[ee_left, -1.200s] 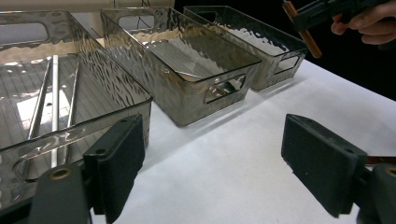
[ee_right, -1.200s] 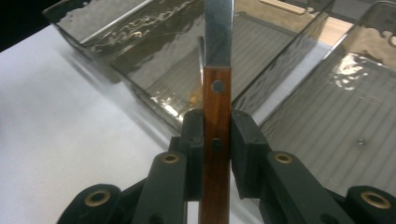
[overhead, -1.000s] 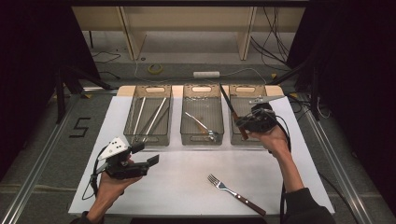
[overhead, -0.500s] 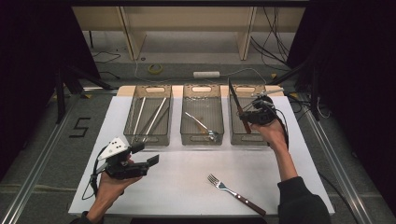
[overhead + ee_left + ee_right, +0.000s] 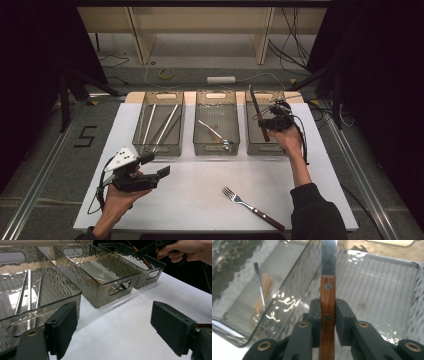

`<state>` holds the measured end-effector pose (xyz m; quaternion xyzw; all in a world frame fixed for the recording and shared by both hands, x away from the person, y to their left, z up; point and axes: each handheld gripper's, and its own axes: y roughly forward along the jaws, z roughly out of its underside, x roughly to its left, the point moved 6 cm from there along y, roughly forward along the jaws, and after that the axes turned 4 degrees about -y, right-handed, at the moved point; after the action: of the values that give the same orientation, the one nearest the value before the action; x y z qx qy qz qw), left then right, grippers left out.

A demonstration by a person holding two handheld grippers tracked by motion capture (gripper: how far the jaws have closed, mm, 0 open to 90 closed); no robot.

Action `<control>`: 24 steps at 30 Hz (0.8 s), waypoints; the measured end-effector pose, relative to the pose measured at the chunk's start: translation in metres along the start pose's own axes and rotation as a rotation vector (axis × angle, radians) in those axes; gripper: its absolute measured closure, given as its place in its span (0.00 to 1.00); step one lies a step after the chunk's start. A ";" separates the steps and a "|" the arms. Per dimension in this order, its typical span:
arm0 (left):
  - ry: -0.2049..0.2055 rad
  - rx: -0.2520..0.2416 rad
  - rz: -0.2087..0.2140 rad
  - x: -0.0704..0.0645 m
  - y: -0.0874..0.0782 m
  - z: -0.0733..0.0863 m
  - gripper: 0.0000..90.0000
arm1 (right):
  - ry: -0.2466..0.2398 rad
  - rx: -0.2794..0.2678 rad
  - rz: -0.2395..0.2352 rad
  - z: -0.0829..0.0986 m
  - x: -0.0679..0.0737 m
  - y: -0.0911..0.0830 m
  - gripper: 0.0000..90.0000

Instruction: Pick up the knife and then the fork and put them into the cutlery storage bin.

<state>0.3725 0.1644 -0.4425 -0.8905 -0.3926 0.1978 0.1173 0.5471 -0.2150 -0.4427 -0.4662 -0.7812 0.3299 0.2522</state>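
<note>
Three clear bins stand in a row at the far edge of the white table mat (image 5: pixel 200 200). The right gripper (image 5: pixel 327 307) hovers over the right bin (image 5: pixel 252 145), its jaws clamped narrow on the wooden handle of a knife (image 5: pixel 257 112). In the right gripper view the handle runs up between the pads, two rivets showing, and the steel blade is cut off by the top edge, so its tip cannot be seen there. From the high view the knife stands nearly upright, blade up, leaning a little to the left; whether its lower end touches the bin floor is hidden by the hand.

Low at the near left, the left gripper (image 5: pixel 147 175) is held above the mat, jaws spread wide with nothing between them; its pads (image 5: pixel 63 325) frame the bare mat in the left gripper view.

Inside the middle bin (image 5: pixel 216 147) lies a fork (image 5: pixel 215 134), blurred by the rippled wall. The left bin (image 5: pixel 157 147) holds long thin metal rods (image 5: pixel 165 125); how many is hard to count. A second fork (image 5: pixel 252 209) with a dark handle lies on the mat, near right.
</note>
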 end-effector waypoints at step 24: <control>-0.008 -0.003 -0.001 0.001 -0.001 0.000 0.23 | -0.059 0.047 -0.078 0.014 0.018 -0.011 0.51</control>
<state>0.3721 0.1655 -0.4423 -0.8897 -0.3938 0.2007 0.1146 0.5235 -0.2068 -0.4422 -0.4197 -0.7977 0.3516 0.2527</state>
